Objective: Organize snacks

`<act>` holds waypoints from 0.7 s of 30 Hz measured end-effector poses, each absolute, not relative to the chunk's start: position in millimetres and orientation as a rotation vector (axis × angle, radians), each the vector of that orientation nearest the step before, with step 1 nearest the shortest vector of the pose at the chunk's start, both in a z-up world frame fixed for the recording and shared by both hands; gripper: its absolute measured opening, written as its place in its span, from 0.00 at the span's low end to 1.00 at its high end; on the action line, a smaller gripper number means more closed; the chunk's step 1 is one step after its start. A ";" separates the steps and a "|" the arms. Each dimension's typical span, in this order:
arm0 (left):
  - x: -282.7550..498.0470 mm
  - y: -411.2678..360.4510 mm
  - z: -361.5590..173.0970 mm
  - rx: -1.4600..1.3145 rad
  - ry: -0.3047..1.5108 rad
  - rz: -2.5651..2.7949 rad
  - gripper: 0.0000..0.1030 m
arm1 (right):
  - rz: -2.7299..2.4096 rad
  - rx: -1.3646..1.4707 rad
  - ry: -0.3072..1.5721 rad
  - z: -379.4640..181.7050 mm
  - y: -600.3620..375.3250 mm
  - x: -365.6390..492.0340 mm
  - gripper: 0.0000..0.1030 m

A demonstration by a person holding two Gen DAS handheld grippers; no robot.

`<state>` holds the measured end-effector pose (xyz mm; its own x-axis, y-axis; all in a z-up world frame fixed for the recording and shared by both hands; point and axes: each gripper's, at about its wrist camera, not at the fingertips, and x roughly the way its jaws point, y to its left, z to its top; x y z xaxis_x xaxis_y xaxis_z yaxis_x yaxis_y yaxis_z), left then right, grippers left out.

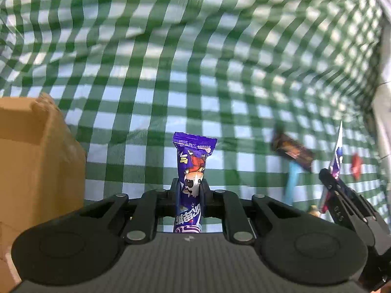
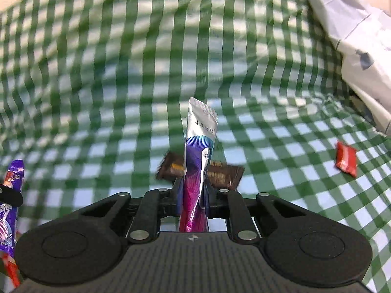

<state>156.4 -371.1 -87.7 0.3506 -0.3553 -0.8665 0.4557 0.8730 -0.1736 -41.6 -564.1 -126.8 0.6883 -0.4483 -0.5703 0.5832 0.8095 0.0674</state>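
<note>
My left gripper (image 1: 190, 190) is shut on a purple snack bar (image 1: 193, 163) that stands upright between its fingers; the same bar shows at the left edge of the right wrist view (image 2: 13, 178). My right gripper (image 2: 193, 193) is shut on a silver, blue and magenta stick sachet (image 2: 199, 146), also upright; it shows at the right of the left wrist view (image 1: 337, 156). A brown chocolate bar (image 2: 224, 174) lies on the green checked cloth (image 2: 281, 158) just behind the sachet, also seen in the left wrist view (image 1: 293, 151). A small red packet (image 2: 345, 158) lies to the right.
A cardboard box (image 1: 36, 161) stands at the left of the left wrist view. A blue stick packet (image 1: 292, 183) lies on the cloth near the right gripper. A white patterned bag (image 2: 354, 36) lies at the upper right. The checked cloth rises in folds at the back.
</note>
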 end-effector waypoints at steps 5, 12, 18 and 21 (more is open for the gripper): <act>129.1 -340.7 -44.8 0.055 1.046 -0.566 0.16 | -0.553 0.295 0.509 -84.1 -537.3 -63.5 0.16; 77.4 -264.4 3.9 0.015 1.031 -0.599 0.16 | -0.437 0.330 0.450 -31.0 -463.6 -105.2 0.16; 27.2 -179.2 38.6 0.039 0.965 -0.588 0.16 | -0.348 0.312 0.436 -6.9 -377.9 -142.6 0.16; 1.6 -136.1 50.8 0.067 0.928 -0.572 0.16 | -0.304 0.299 0.444 1.8 -330.3 -166.0 0.16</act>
